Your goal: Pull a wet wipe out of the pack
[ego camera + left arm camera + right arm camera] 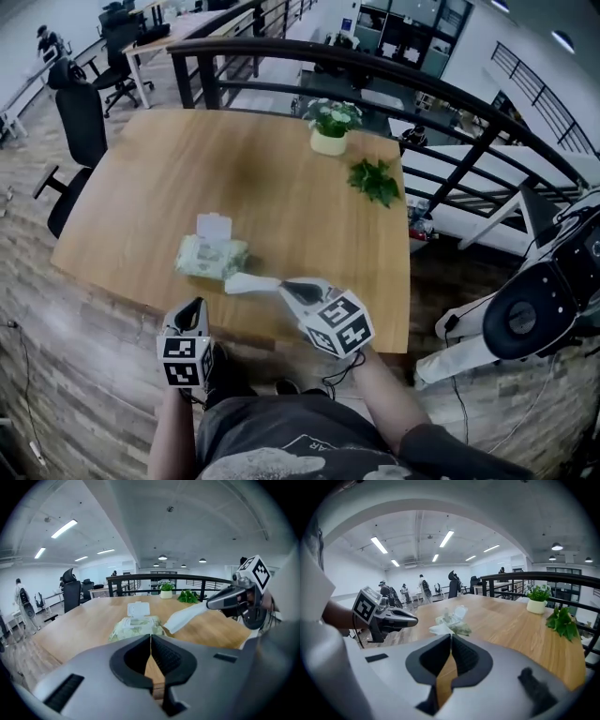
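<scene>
So I'm looking at the right gripper (283, 286) in the lower middle of the head view, and it's pinching a white wipe (251, 283) between closed jaws, with the wipe sticking out to the left toward the pack (211, 258). The pack is sitting left of center near the front edge of the table (281, 178), and its lid (214, 226) is standing flipped open on the far side. The wipe's loose end is hanging just beside the pack's near right corner, and I can't tell if it's touching. The left gripper (195, 309) is hovering at the lower left by the table's front edge, jaws pressed together with nothing in them. A potted plant (330, 127) is sitting at the far edge.
</scene>
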`<state>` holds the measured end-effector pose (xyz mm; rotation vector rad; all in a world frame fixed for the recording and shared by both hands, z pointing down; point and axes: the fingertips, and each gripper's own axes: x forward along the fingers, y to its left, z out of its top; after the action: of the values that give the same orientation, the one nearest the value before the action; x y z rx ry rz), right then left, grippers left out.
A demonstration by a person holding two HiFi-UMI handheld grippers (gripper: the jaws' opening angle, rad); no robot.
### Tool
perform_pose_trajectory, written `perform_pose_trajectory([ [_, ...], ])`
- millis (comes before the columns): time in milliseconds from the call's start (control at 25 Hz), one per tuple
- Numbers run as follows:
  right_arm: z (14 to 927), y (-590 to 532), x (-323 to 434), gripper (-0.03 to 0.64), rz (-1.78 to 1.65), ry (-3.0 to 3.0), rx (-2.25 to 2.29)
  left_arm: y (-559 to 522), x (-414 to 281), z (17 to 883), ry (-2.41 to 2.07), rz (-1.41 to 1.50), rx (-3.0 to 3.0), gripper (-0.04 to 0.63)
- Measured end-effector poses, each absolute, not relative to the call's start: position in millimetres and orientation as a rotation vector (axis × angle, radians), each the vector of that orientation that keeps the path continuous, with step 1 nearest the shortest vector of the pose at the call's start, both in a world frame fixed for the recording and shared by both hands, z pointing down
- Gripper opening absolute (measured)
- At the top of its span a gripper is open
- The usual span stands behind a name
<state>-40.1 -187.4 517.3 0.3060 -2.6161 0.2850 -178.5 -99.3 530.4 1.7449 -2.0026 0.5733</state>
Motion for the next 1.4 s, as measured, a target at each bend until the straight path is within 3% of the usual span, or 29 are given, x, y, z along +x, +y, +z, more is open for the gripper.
perform_pose_trajectory([
  [320, 506.8, -160.2, -25.5, 0.029, 0.270, -2.651, 0.168, -41.9, -140.5, 503.9, -2.135, 0.462, 1.643, 0.015],
  [960, 516.3, -64.5, -46.5, 0.031, 0.175, -2.602, -0.090, 49.9, -127.4, 493.0, -2.243, 0.340, 1.512, 0.015],
  [1400, 497.0, 33.7, -7.8, 0.031, 0.093, -2.599, -0.153, 152.8, -70.1, 477.2, -2.281, 0.279, 1.475, 0.015],
])
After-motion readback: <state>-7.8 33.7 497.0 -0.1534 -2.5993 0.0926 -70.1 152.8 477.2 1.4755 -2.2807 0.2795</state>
